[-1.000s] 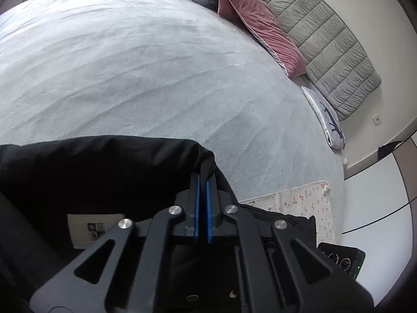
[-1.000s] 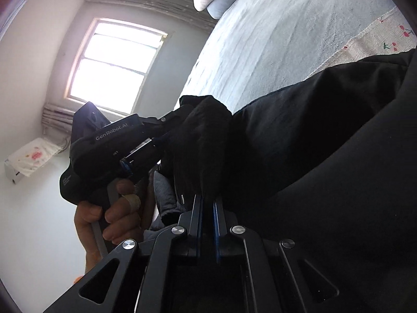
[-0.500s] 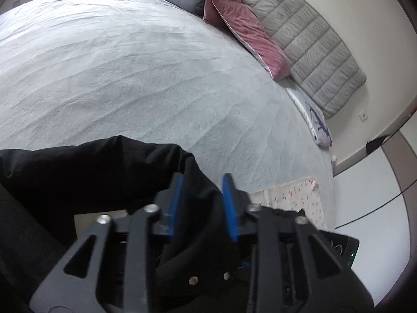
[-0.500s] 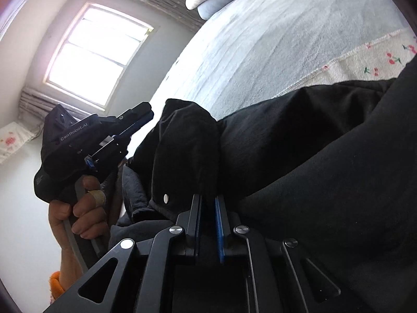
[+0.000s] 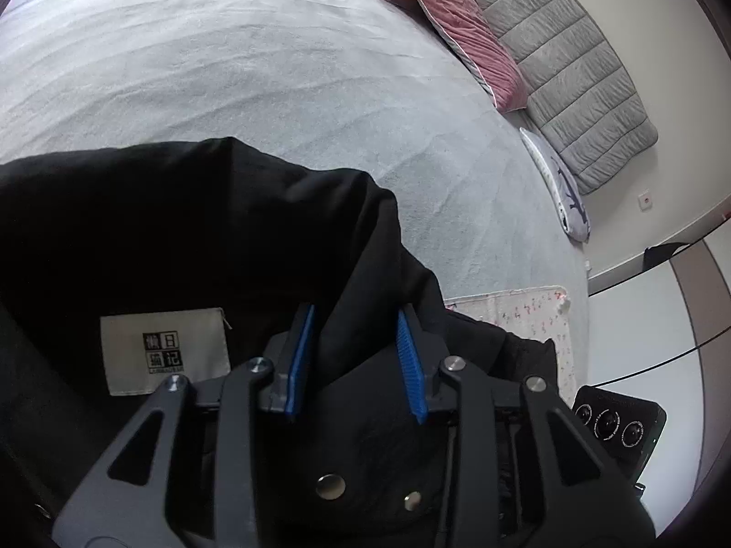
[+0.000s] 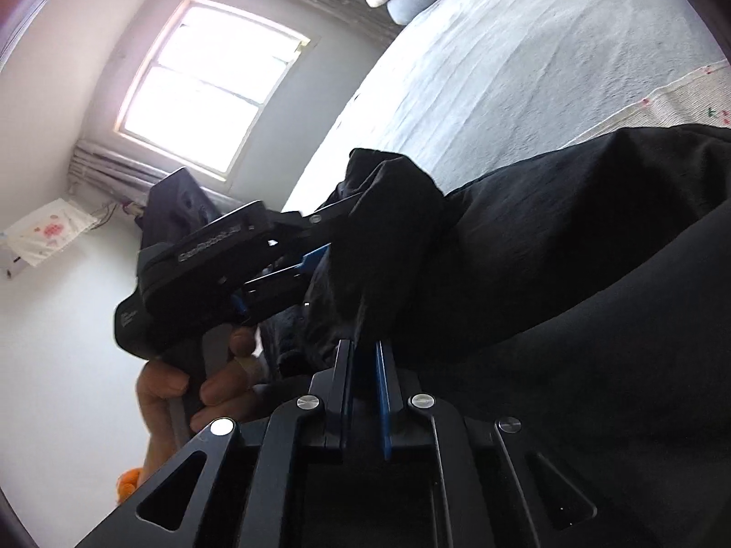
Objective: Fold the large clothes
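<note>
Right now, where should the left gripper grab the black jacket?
On the raised fold of the black jacket between the left gripper pads, beside the white label, coming from above. That ridge stands up; its jaws are closing around it.

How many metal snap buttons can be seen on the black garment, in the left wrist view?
2. A larger snap lies low between the claw's arms, and a smaller snap to its right. More may be hidden in the folds of the garment.
</note>
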Demonstrator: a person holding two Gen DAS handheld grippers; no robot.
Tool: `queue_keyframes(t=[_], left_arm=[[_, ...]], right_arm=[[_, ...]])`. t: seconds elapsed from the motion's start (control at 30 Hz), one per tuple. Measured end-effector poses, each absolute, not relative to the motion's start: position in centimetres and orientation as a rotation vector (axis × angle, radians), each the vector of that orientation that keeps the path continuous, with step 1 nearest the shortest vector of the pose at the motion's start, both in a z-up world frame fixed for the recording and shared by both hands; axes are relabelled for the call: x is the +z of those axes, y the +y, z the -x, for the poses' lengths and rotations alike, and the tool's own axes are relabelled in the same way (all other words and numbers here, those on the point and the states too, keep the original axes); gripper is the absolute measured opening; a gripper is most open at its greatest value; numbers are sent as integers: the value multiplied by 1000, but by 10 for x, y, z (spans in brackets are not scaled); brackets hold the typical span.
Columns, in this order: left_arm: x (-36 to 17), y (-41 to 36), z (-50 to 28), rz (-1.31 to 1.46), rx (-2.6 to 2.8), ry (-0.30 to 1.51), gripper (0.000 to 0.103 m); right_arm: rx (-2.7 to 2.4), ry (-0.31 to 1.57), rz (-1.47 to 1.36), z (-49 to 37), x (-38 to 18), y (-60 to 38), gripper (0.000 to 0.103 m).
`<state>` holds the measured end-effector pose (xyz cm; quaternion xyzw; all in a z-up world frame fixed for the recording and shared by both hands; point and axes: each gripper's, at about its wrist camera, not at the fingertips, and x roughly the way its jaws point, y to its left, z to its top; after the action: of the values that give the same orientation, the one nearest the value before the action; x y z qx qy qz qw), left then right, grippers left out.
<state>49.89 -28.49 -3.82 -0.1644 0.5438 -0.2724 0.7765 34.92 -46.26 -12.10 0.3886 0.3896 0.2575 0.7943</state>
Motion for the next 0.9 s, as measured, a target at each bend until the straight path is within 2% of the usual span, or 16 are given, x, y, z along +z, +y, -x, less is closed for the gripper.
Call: queue_keyframes(t=[0.1,0.3,0.5,0.53,0.57,0.6,0.63,0.77,0.9], left_arm=[[-35,-278,-496,412,-602,1173,37],[-43,-286,-491,332,-570,1187,37],[-44,-285,-490,344,-559,1171,38],[-44,-289,-488,312,-560,1172,36],[-43,-293,-486,297,-577,1175,11],[-41,-296,-485,280,-582,1178,5],[-34,-296,-481,255,-568,1158,5],[-3,-282,-478,326,-642,1094,4],[-7,-248,-490,493,-542,1018,4]], right_arm=[[559,791,-832,-337,-105,-479,6],[426,922,-749,-342,-119,-471,6],[443,892,-719,-333,-96,-481,5],[423,910,-699,-335,-98,-477,5],[403,928,-677,-336,-100,-473,5],[384,941,-656,-338,-100,-471,4],[350,958,-620,-339,-100,-468,0],[302,932,-629,-339,-106,-473,0],[301,843,-637,-335,-94,-473,2]])
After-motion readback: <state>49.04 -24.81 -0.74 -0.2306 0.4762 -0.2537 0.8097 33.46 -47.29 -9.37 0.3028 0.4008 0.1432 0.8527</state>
